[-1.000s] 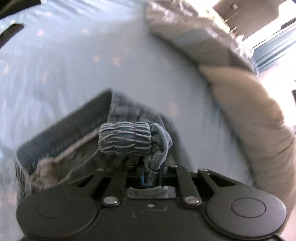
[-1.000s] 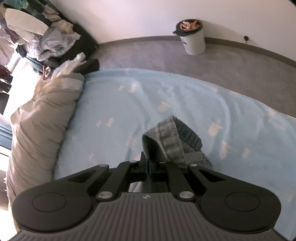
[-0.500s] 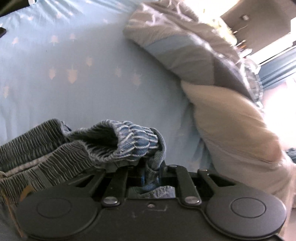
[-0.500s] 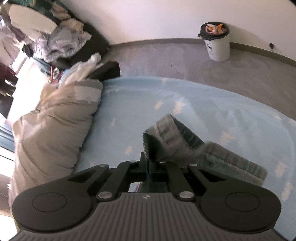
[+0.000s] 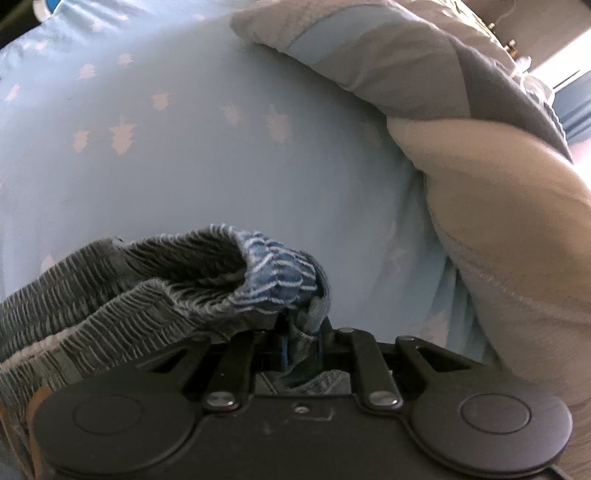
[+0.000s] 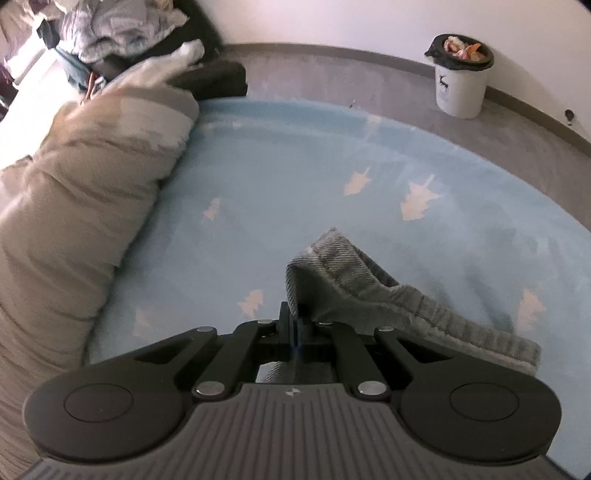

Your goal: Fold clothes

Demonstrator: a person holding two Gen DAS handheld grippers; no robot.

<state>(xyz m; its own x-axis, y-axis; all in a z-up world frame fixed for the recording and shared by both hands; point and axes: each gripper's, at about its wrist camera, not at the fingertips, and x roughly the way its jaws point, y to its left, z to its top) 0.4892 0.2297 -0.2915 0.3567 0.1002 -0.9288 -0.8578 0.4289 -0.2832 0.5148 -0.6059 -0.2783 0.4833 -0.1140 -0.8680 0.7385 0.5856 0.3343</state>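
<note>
A pale blue bed sheet [image 6: 295, 192] printed with white trees covers the bed. A beige duvet [image 6: 74, 206] lies bunched along its left. Beyond, grey carpet [image 6: 332, 77] meets a white wall [image 6: 332, 22], where a white waste bin [image 6: 460, 83] stands far right. Piled laundry [image 6: 110, 26] sits far left.

A garment [image 6: 354, 280] lies on the bed [image 6: 280, 177], pillows [image 6: 74, 206] at its left, a bin [image 6: 461, 79] on the floor [image 6: 332, 77] behind.

A grey-blue garment with a gathered elastic waistband [image 5: 155, 280] is seen above the light blue bed sheet [image 5: 221, 177]. Its ribbed band is bunched and folded over at each end and is stretched sideways, with pale stitching lines across the fabric.
</note>
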